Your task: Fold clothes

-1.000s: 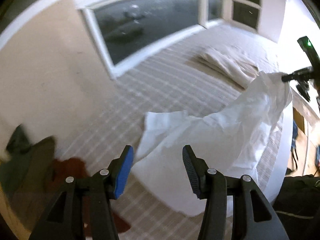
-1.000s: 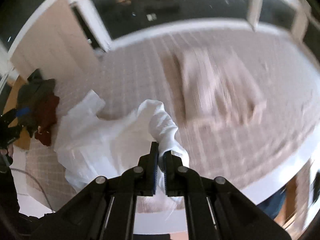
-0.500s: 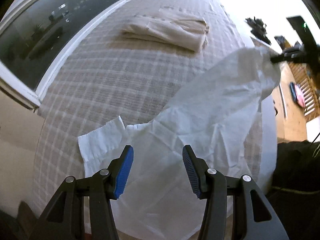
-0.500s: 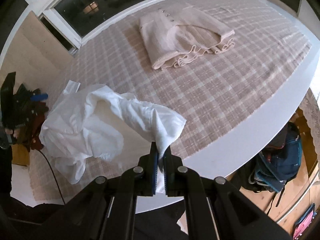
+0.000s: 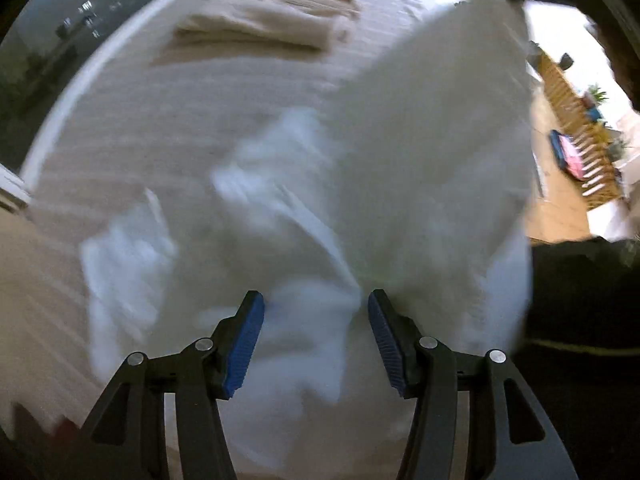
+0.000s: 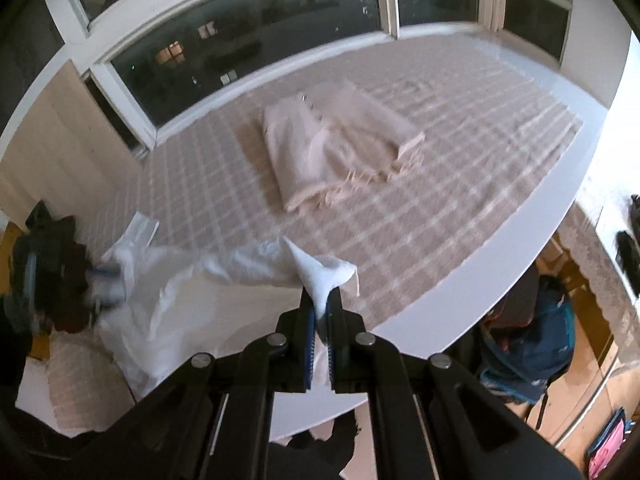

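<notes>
The right gripper (image 6: 321, 312) pinches one corner of the white shirt (image 5: 420, 168), lifted off the table (image 6: 460, 280); the left gripper (image 5: 316, 336) has just widened, half-open and empty, shirt cloth lying beyond its fingertips. Best to drop onto an edge and clamp before pulling taut.

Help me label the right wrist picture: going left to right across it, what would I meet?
Dark clothes pile → white garment → right claw, shut on a corner of it → folded beige garment farther back → blue backpack on the floor.
</notes>
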Tool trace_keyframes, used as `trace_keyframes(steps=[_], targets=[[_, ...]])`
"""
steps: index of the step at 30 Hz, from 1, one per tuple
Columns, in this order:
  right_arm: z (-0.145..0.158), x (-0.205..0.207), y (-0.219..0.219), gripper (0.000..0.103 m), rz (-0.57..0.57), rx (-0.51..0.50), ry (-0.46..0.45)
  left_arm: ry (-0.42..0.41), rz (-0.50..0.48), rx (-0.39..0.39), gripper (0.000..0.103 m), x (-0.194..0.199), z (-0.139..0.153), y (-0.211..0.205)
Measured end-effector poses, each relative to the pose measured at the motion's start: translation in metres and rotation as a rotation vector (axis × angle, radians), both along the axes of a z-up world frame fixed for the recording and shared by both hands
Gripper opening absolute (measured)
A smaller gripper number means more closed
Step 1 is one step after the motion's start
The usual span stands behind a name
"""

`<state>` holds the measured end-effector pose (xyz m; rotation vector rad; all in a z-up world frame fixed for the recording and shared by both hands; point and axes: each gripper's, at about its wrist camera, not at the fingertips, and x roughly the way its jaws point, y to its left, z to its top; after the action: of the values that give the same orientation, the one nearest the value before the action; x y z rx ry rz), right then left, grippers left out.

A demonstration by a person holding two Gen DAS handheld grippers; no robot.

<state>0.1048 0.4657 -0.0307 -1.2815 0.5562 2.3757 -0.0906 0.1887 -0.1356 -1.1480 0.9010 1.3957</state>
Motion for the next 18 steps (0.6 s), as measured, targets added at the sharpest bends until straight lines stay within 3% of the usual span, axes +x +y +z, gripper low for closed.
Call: trace_keyframes(steps=[6, 8, 10, 12, 16, 18], targets=[[0.019, -0.026, -0.005, 0.005, 0.085, 0.089, 0.020, 0.036, 0.071, 0.025, 0.052, 0.019, 0.017, -0.026], [0.032, -0.032, -0.010, 0.005, 0.116, 0.123, 0.036, 0.069, 0.080, 0.077, 0.054, 0.024, 0.037, -0.029], [0.044, -0.035, -0.013, 0.005, 0.134, 0.136, 0.053, 0.096, 0.072, 0.128, 0.068, 0.032, 0.054, -0.030], [0.057, -0.038, -0.015, 0.005, 0.149, 0.147, 0.070, 0.119, 0.041, 0.160, 0.073, 0.041, 0.063, -0.025], [0.072, -0.040, -0.024, 0.005, 0.173, 0.192, 0.078, 0.169, 0.005, 0.155, 0.072, 0.042, 0.063, -0.008], [0.076, -0.039, -0.030, 0.005, 0.187, 0.207, 0.079, 0.149, -0.003, 0.150, 0.065, 0.039, 0.058, -0.005]])
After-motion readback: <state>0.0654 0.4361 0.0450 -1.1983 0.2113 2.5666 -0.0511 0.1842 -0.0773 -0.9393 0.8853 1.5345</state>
